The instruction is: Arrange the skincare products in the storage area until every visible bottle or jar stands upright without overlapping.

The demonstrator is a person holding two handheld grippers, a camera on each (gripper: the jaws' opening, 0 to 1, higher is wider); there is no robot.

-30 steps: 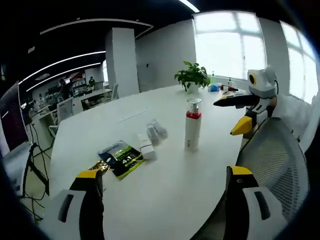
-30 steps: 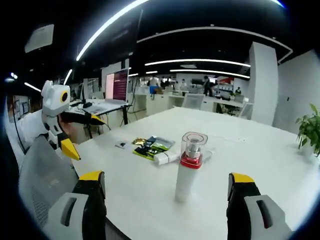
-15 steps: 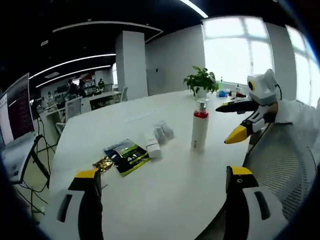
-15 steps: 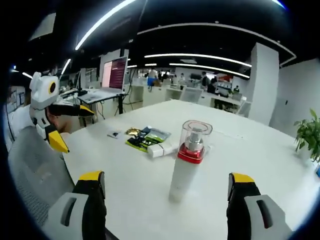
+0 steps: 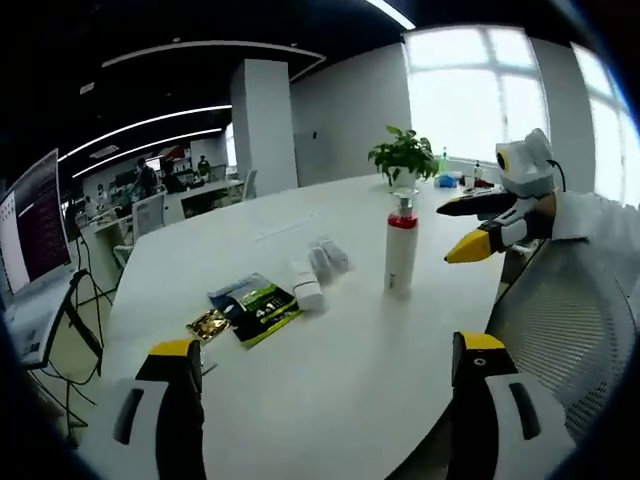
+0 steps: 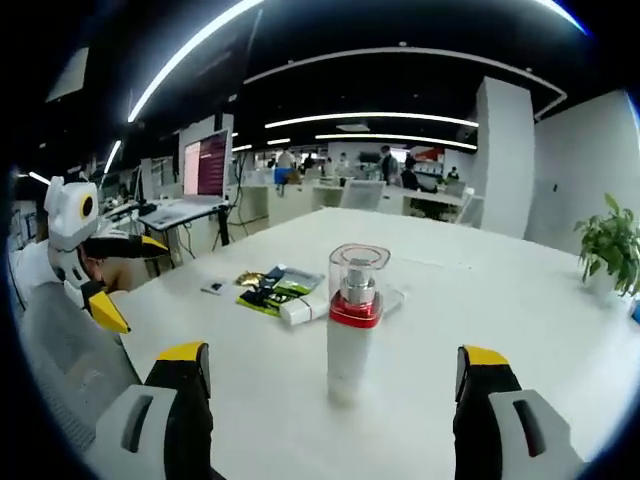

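Observation:
A white pump bottle (image 5: 401, 262) with a red collar and clear cap stands upright on the white table (image 5: 340, 380). A white tube (image 5: 305, 286) and two small pale bottles (image 5: 328, 258) lie on their sides to its left. In the right gripper view the same bottle (image 6: 346, 370) stands centred just ahead of my right gripper (image 6: 333, 351), which is open and apart from it; the tube (image 6: 305, 309) lies behind. My left gripper (image 5: 326, 348) is open over bare table. The right gripper (image 5: 445, 235) shows beside the bottle, and the left gripper (image 6: 145, 285) shows at the table edge.
Green-and-black sachets (image 5: 255, 307) and a gold packet (image 5: 207, 324) lie left of the tube. A potted plant (image 5: 405, 156) stands at the far table end. A grey mesh chair (image 5: 565, 330) sits at the near edge. Desks and monitors stand behind.
The right gripper's camera has come closer to the upright bottle, which now sits centred between its jaws. The left view has swung a little. Nothing on the table has moved.

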